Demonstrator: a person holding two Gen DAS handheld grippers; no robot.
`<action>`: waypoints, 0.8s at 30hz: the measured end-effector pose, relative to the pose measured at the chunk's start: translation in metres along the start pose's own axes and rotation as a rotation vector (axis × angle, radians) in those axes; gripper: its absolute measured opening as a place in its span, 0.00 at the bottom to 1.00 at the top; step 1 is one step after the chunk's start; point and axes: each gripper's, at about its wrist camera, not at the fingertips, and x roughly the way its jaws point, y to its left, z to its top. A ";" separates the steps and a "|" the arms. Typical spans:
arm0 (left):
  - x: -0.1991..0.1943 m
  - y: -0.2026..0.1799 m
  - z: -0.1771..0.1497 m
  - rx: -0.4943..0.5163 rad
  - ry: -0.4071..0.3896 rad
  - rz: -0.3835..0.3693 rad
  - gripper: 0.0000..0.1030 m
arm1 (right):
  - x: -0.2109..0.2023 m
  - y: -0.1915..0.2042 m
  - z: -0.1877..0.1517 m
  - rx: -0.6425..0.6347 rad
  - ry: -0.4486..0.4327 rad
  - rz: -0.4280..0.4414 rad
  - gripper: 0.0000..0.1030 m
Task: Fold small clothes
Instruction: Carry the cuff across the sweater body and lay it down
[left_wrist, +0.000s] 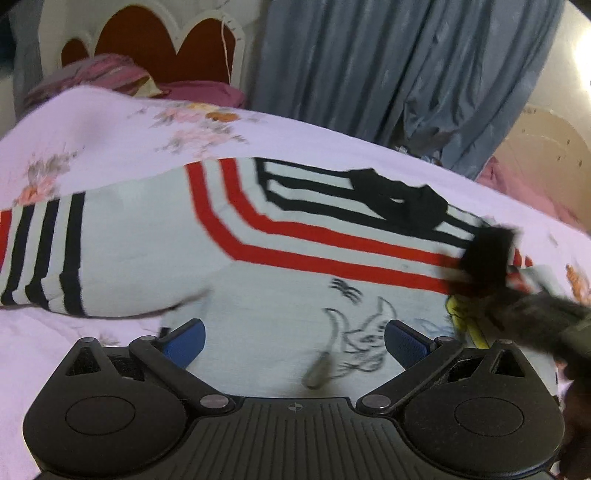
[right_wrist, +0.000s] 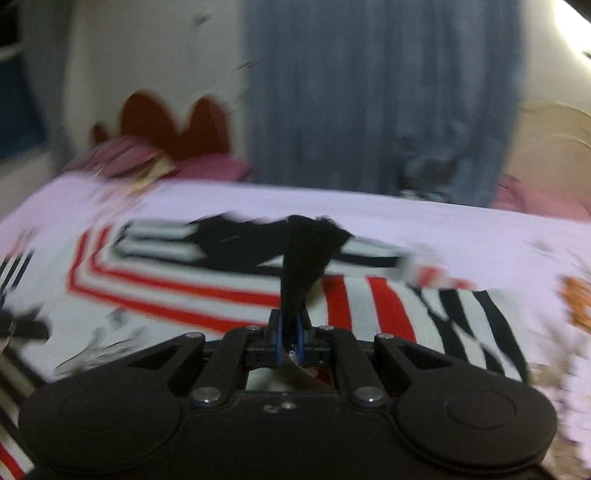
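Sweater (left_wrist: 155, 236) spread flat on flowered bedsheet (left_wrist: 110, 122)

White knit is banded in red and black. Its black cuff (right_wrist: 306, 251) is pinched by the right gripper (right_wrist: 290, 325); the left gripper (left_wrist: 293, 338) is held wide, empty.

A bed (left_wrist: 110, 122) in a pale floral sheet; behind it, a white headboard (left_wrist: 159, 33) with red panels, and grey-blue curtains (left_wrist: 388, 74) beside the headboard.

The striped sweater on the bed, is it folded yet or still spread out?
Partly folded: the sweater lies mostly flat, but the right gripper holds its black cuff over the chest.
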 end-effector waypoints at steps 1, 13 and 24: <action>0.002 0.009 0.000 -0.010 -0.001 -0.007 0.99 | 0.010 0.010 0.001 -0.025 0.013 0.008 0.07; 0.031 0.026 0.006 -0.037 0.001 -0.115 0.99 | 0.040 0.073 -0.025 -0.146 0.068 0.009 0.11; 0.072 -0.036 0.013 -0.048 0.076 -0.241 0.78 | -0.026 0.025 -0.019 0.026 -0.061 -0.079 0.25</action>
